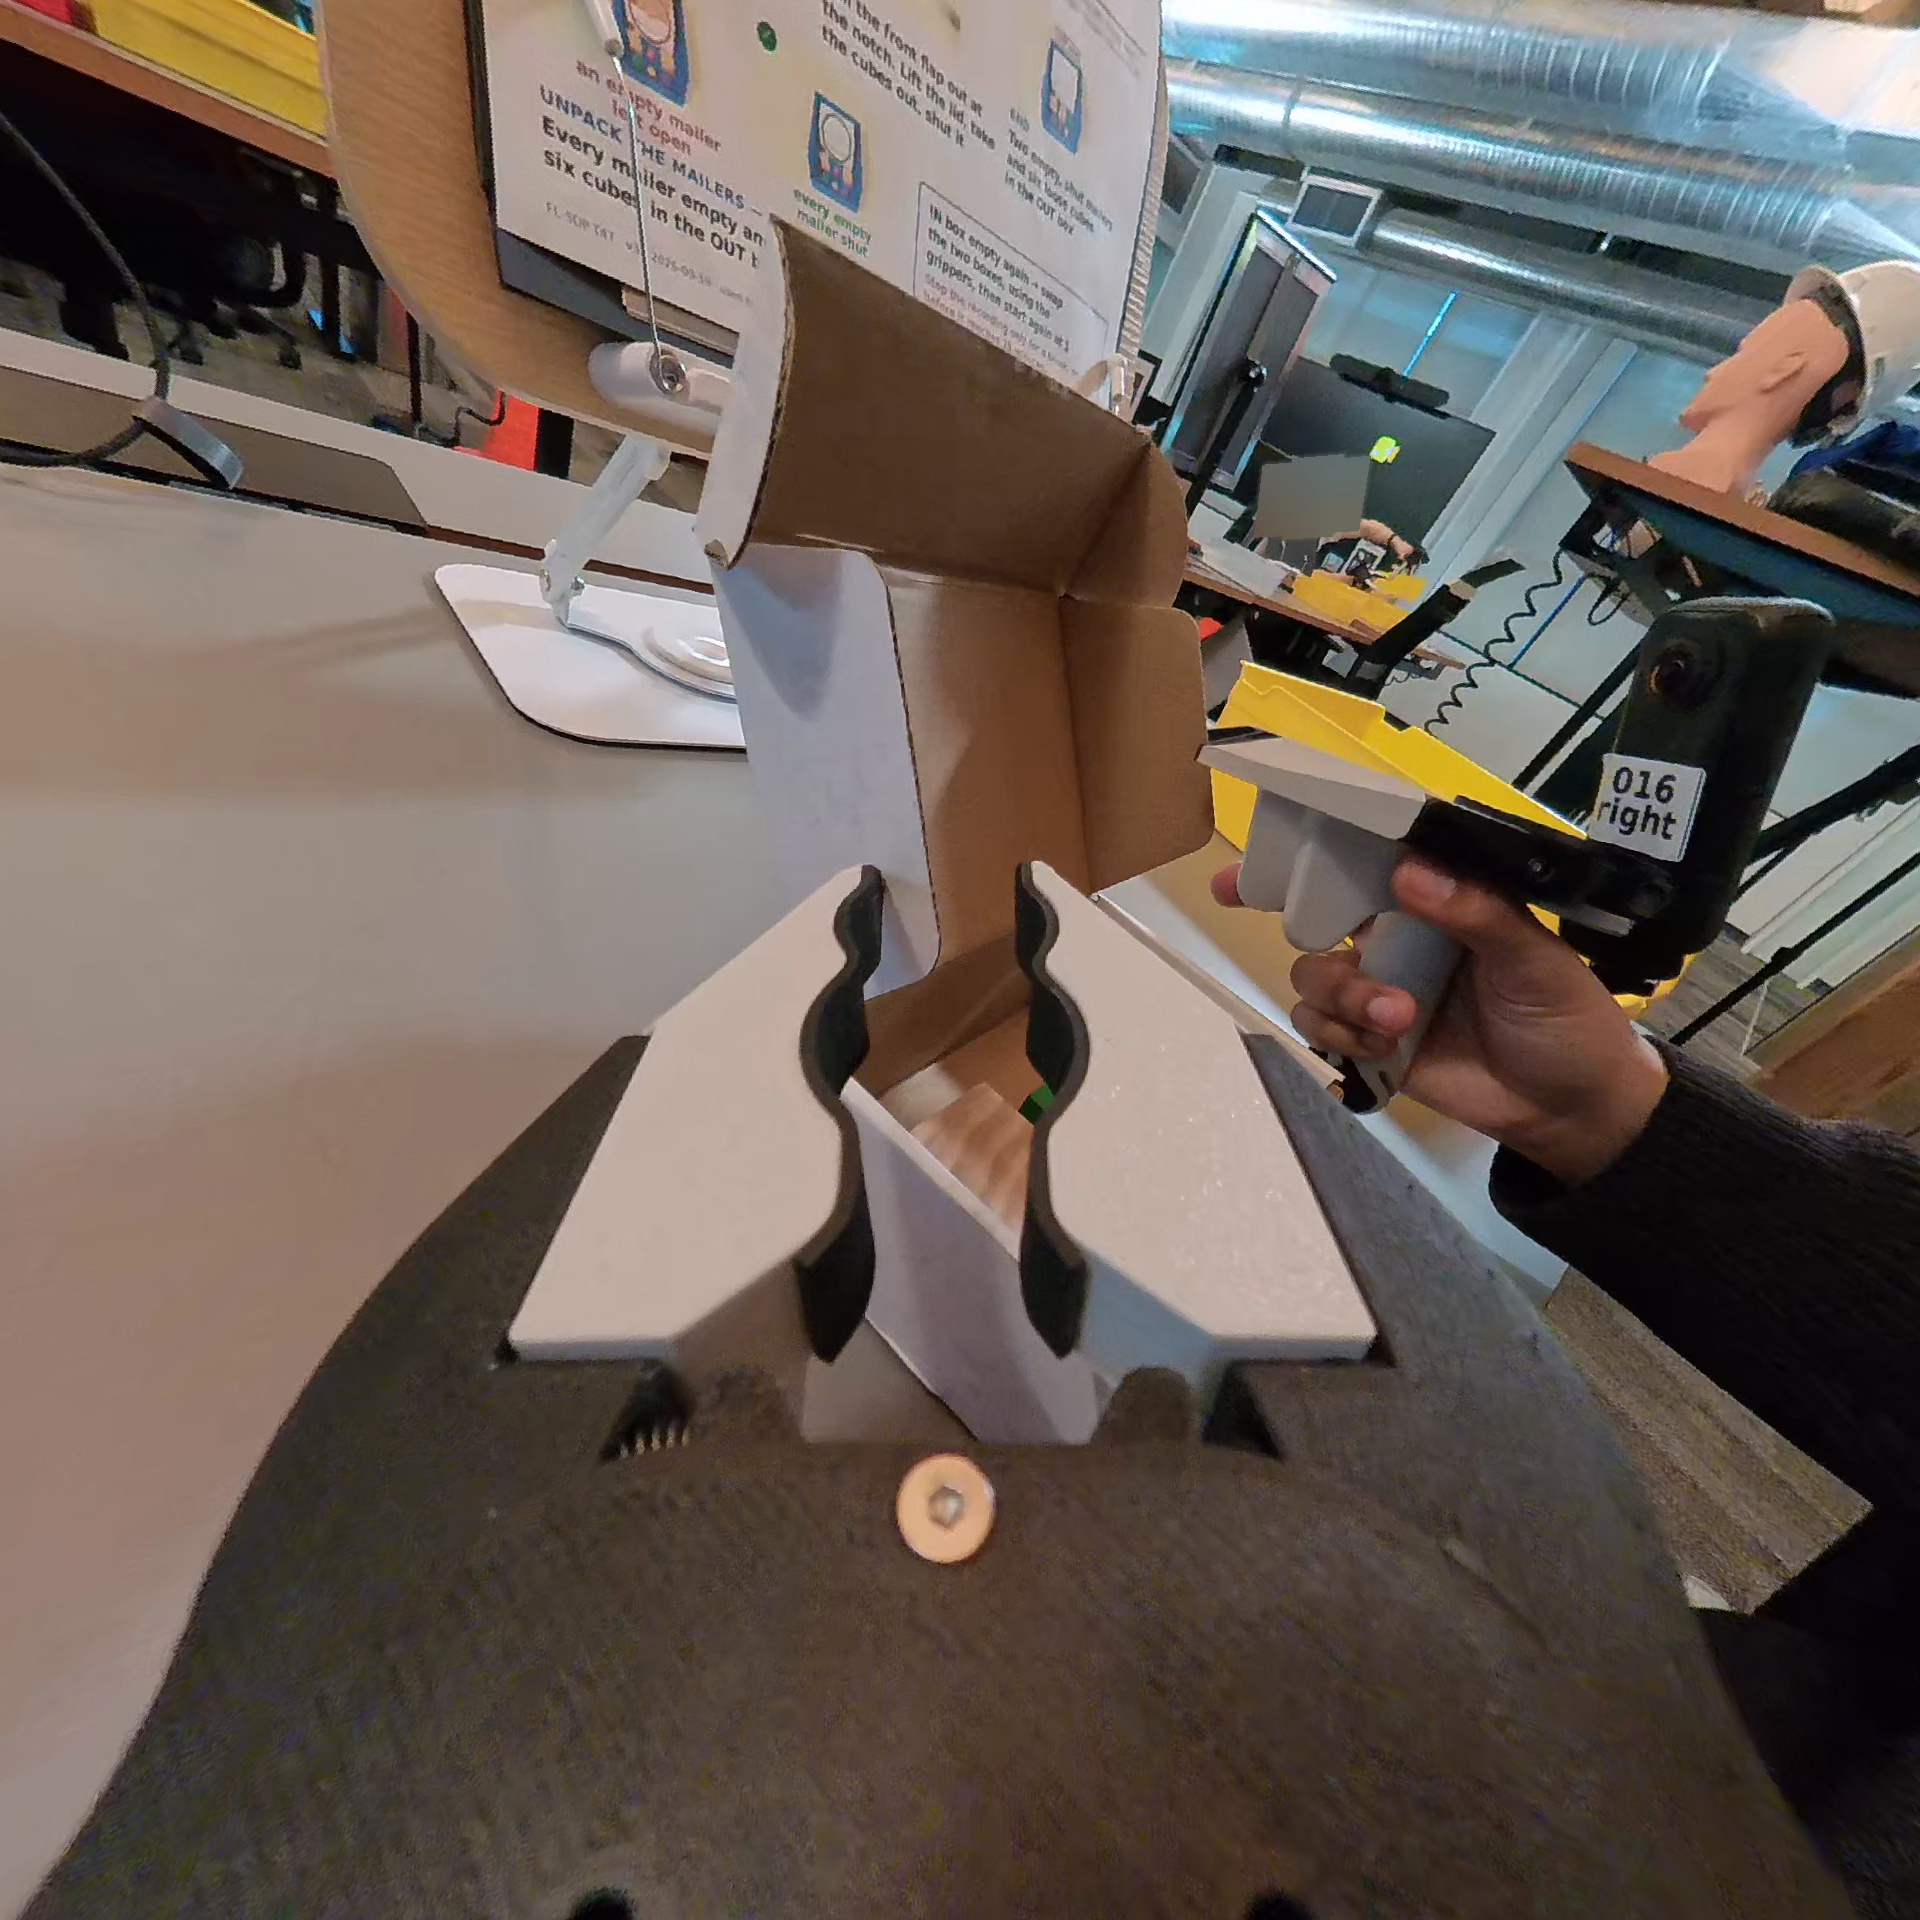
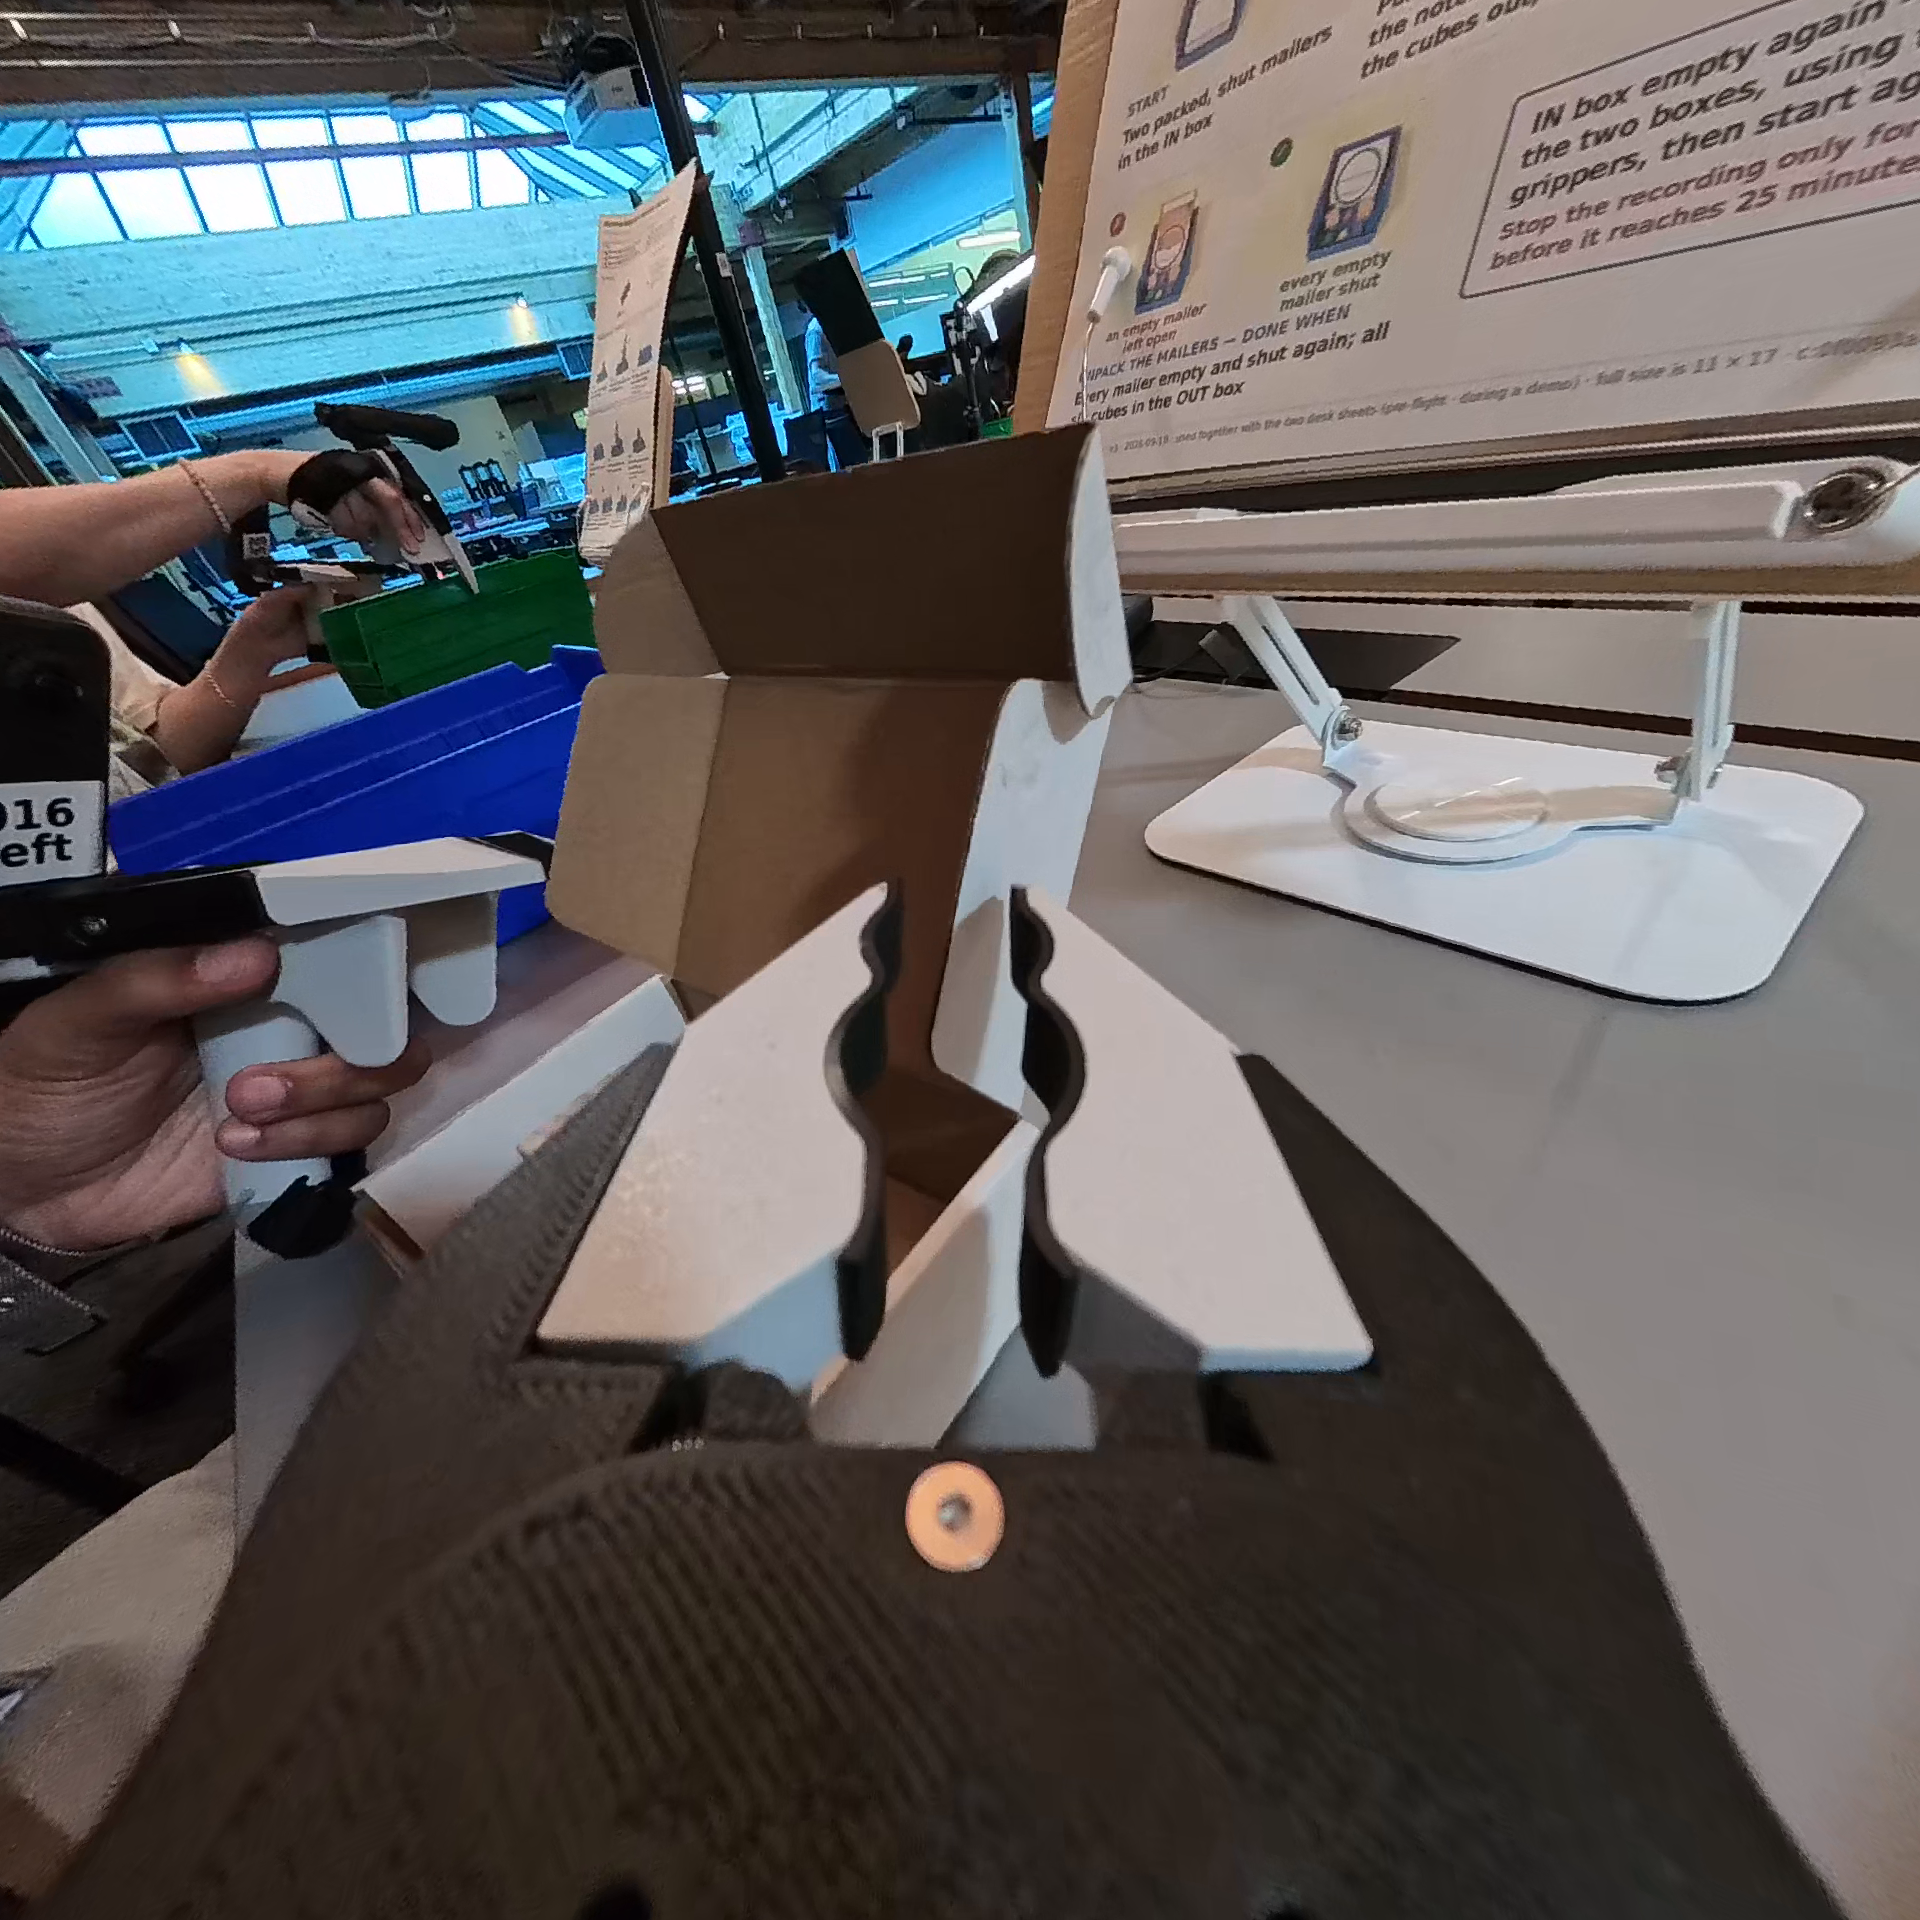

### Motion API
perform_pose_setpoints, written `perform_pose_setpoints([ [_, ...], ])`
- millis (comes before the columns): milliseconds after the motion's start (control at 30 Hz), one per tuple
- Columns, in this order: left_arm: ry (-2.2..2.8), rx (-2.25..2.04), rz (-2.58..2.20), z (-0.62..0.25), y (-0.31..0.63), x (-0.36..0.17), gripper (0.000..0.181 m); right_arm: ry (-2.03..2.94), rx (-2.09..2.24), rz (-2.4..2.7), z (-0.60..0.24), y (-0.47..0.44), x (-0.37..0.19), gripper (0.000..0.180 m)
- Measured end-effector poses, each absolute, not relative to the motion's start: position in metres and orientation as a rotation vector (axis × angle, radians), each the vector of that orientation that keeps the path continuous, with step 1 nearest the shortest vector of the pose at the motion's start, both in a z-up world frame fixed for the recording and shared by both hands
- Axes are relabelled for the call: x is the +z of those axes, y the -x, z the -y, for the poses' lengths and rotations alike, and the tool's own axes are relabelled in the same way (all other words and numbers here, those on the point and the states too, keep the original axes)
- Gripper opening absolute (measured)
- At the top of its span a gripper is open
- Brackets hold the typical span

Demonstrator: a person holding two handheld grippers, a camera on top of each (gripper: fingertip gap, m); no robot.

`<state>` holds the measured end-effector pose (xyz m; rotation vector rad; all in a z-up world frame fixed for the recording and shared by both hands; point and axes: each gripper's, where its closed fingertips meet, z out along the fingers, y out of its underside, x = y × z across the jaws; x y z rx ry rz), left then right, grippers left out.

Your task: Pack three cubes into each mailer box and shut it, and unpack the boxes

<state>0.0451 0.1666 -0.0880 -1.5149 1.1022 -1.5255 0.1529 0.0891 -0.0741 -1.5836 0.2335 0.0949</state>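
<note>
A white mailer box with a brown inside stands on the table with its lid raised upright. It also shows in the right wrist view. A wooden cube with a green mark lies inside. My left gripper has narrow jaws closed over the box's left wall near a corner. My right gripper grips the opposite wall the same way. Each gripper shows in the other's view, the right gripper and the left gripper, both hand-held beside the lid's side flaps.
A white stand holding an instruction sheet is just behind the box, also in the right wrist view. A yellow bin sits to the right, a blue bin and a green bin to the left. Another person's hands work farther off. The grippers' ends are close to 15 cm from one another.
</note>
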Motion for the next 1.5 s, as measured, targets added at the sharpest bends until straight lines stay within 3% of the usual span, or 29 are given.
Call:
perform_pose_setpoints([
  [1333, 1.506, -1.55, -1.13, -0.159, -0.063, -0.089, 0.024, 1.605, 0.04, -0.253, -0.074, -0.156, -0.079, 0.016],
  [1500, 1.518, -1.517, -1.124, -0.16, -0.065, -0.091, 0.014, 1.609, 0.028, -0.242, -0.073, -0.155, -0.08, 0.015],
])
